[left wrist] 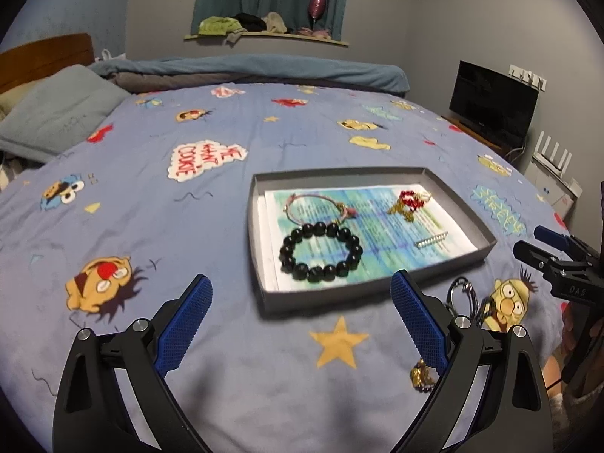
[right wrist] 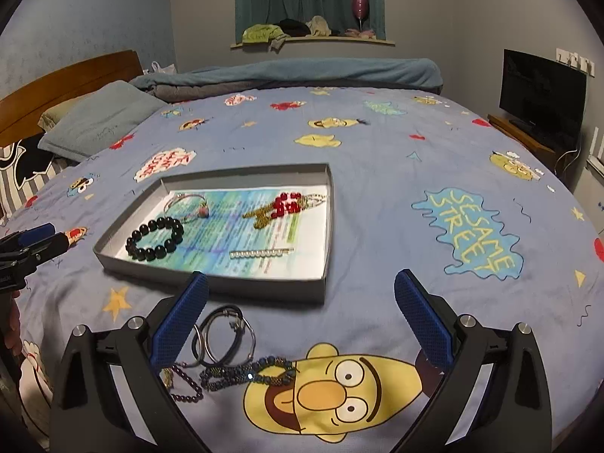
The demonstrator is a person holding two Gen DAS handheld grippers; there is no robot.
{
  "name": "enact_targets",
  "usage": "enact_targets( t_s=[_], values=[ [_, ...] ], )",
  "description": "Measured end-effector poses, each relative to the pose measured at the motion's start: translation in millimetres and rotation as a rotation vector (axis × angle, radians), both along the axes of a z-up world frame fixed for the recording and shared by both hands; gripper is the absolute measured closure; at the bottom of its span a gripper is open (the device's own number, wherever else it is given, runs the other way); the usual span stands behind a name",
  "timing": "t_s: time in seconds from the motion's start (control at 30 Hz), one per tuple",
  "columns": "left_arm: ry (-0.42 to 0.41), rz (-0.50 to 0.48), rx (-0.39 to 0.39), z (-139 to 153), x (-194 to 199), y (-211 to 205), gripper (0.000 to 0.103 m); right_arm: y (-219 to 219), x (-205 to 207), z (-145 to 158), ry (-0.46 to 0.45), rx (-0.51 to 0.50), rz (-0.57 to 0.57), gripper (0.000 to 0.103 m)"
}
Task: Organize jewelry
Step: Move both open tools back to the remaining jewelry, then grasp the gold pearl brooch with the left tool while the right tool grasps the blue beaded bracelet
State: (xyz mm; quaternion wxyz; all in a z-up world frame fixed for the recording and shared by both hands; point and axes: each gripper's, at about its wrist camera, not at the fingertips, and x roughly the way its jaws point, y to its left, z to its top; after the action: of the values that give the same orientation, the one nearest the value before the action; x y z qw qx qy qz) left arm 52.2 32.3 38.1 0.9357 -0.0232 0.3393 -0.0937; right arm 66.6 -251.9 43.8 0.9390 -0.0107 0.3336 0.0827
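Four pieces already lie in the grey tray [right wrist: 326, 226] mid-bed: black bead bracelet [right wrist: 154, 238], thin bangle [right wrist: 185, 202], red-and-gold piece [right wrist: 283, 205], silver bar clip [right wrist: 260, 253]. Loose pile sits on the bed [right wrist: 377, 151] just beside the tray's near edge: dark rings [right wrist: 222, 336], blue bead strand [right wrist: 249, 373], purple bead strand [right wrist: 187, 387]. Right hand-held gripper [right wrist: 300, 324] hovers over the pile, jaws apart, empty. Left hand-held gripper [left wrist: 302, 324] likewise apart, empty, near the tray's near-left corner. Risk: strands overlap, so one pinch may drag several or snag; soft bedding could let fingers [right wrist: 181, 324] grab fabric.
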Motion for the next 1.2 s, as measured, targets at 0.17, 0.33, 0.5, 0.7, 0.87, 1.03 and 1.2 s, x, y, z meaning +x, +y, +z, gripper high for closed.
enact_targets(
  t_s=[0.17, 0.33, 0.5, 0.7, 0.87, 1.03, 1.2],
  values=[
    [0.012, -0.05, 0.012, -12.0, -10.4, -13.7, 0.008, -1.4, -7.6, -10.9, 0.017, -0.013, 0.015, 0.006],
    [0.02, -0.136, 0.022, -29.4, -23.6, -38.9, 0.008, -6.0, -15.8, -22.2, 0.036, -0.013, 0.035, 0.006],
    [0.054, -0.212, 0.056, -50.3, -32.6, -70.4, 0.008, -10.7, -22.8, -35.5, 0.069, -0.015, 0.044, 0.006],
    [0.047, -0.271, 0.042, -59.6, -40.6, -90.4, 0.009, -15.1, -25.6, -44.8, 0.091, -0.008, 0.04, 0.006],
    [0.062, -0.314, 0.064, -65.8, -42.1, -104.6, 0.024, -17.4, -26.4, -49.2, 0.096, 0.002, 0.036, 0.006],
    [0.067, -0.326, 0.099, -73.5, -41.2, -118.2, 0.03, -17.7, -26.5, -52.7, 0.103, 0.009, 0.044, 0.006],
    [0.088, -0.306, 0.135, -81.2, -36.1, -124.5, 0.04, -18.6, -26.7, -55.6, 0.109, 0.01, 0.049, 0.007]
  ],
)
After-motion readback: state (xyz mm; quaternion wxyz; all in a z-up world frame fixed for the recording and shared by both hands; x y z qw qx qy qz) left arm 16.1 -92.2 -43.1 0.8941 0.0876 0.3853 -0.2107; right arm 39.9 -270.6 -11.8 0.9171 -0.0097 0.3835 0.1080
